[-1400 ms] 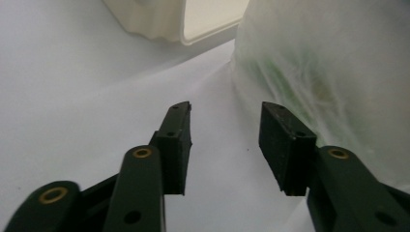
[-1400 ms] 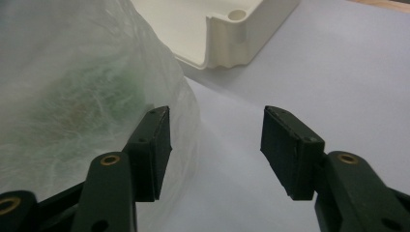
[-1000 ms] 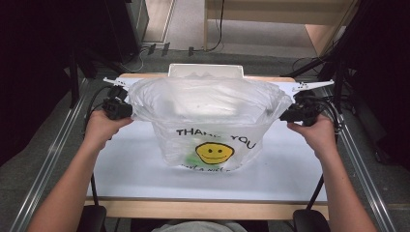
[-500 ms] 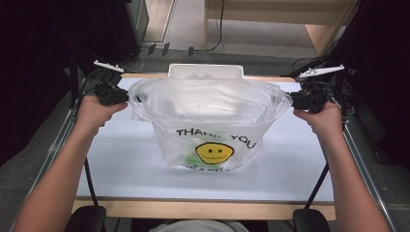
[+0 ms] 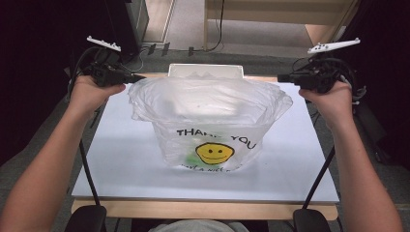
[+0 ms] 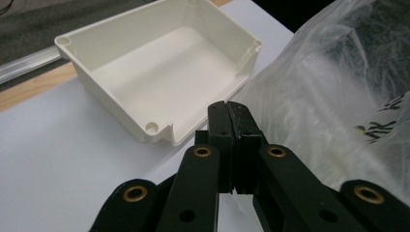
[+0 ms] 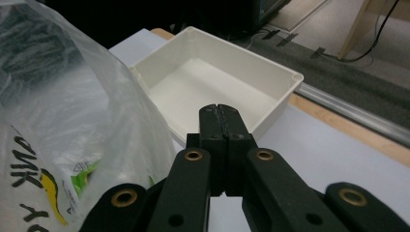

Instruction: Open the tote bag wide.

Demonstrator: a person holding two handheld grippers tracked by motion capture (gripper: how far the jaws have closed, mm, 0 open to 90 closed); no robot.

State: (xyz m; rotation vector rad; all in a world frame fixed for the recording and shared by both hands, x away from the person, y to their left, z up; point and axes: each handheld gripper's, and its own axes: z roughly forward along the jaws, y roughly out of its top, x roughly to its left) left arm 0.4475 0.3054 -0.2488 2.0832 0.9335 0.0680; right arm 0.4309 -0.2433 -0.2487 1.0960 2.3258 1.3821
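Observation:
A clear plastic bag [image 5: 212, 111] printed with THANK YOU and a yellow smiley stands open on the white table [image 5: 121, 159]. My left gripper [image 5: 139, 77] hovers at the bag's upper left corner and my right gripper [image 5: 281, 77] at its upper right rim, both pointing inward. In the left gripper view the jaws [image 6: 231, 108] are pressed together, with the bag [image 6: 329, 96] just to their right. The right gripper [image 7: 218, 110] has just been closing and is shut, with the bag [image 7: 58, 96] to its left. I see no plastic between either pair of pads.
A shallow white plastic box [image 5: 205, 71] sits at the table's far edge behind the bag, and is seen close up as the box [image 6: 159, 63] and the box [image 7: 217, 77]. Cables and dark floor lie beyond the table. Two black clamps grip the near edge.
Both hands have risen with their grippers and come slightly inward over the bag's rim. The bag keeps its place and shape on the table.

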